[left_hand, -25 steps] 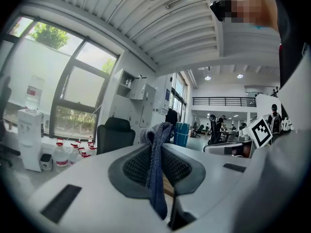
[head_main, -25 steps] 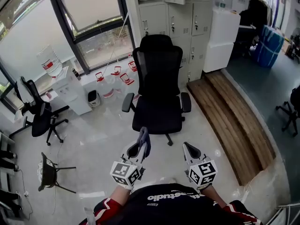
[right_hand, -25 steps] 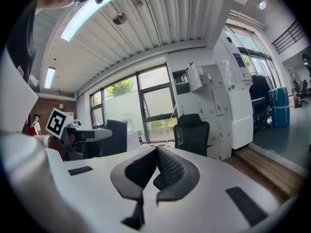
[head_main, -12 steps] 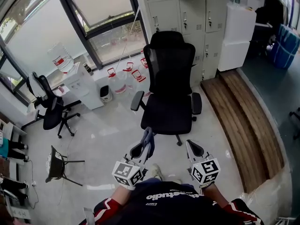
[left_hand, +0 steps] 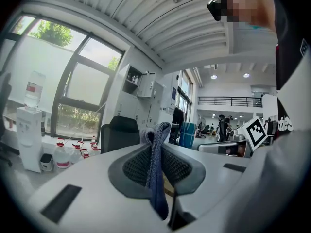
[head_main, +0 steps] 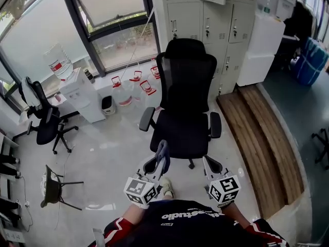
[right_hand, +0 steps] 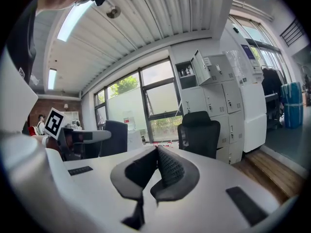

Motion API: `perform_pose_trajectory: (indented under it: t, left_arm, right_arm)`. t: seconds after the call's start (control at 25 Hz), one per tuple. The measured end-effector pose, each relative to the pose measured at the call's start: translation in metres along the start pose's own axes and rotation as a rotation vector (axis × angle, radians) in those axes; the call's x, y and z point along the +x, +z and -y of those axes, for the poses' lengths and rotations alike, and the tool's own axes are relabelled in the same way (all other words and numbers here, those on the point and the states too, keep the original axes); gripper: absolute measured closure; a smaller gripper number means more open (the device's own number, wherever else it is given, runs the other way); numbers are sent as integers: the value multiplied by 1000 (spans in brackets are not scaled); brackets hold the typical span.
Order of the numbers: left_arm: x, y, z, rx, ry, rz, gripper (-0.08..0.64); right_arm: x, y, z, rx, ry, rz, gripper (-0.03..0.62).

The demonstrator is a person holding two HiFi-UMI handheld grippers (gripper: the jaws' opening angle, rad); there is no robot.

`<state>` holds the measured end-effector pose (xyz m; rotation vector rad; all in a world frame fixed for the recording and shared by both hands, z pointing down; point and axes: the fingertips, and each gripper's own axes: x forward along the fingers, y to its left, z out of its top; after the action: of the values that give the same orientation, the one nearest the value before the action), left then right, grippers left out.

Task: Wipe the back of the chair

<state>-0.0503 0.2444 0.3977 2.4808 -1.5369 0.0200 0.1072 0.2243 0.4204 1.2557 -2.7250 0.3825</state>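
two grippers, one cloth, one chair to wipe. my left gripper (head_main: 156,162) has its jaws clamped on a blue-grey cloth (head_main: 163,154), which stands up in a fold past the tips and hangs down behind them. my right gripper (head_main: 208,164) has its jaws pressed together with nothing between them.

the black office chair (head_main: 186,99) stands straight ahead of both grippers, its seat facing me and its two armrests out to either side. its back (head_main: 188,76) is on the far side, beyond the seat, turned toward the window and the grey lockers (head_main: 205,15). both grippers sit low, just short of the seat's front edge; in the head view the top of the cloth overlaps that edge, while both gripper views show the chair apart from the jaws.

around it: at least three red-capped water jugs (head_main: 120,91) on the floor near the chair's left armrest, one water dispenser (head_main: 74,91) with a bottle on top further left, one small black bin (head_main: 107,105) between them, a second black office chair (head_main: 43,120) by the window, and one black stool (head_main: 51,187) on my left.

bare pale floor (head_main: 110,153) lies open on the chair's left side. on its right a raised wooden platform (head_main: 259,138) runs alongside, its edge near the right armrest. the lockers stand just behind the back.
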Motion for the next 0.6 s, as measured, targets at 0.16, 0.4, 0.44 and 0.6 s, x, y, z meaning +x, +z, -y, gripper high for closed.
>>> perform_pose_trajectory:
  t: [0.16, 0.4, 0.44, 0.6]
  left_arm:
    - [25, 22, -60, -7, -11, 13, 500]
    - [52, 54, -153, -21, -8, 27, 500]
    - [55, 58, -166, -23, -9, 29, 500]
    - [68, 63, -214, -37, -16, 31, 500]
  right_arm:
    - [64, 27, -4, -24, 0, 11, 580]
    - [153, 61, -16, -39, -12, 18, 580]
    - [167, 65, -18, -40, -15, 17, 580]
    - [212, 74, -25, -49, -29, 14, 580]
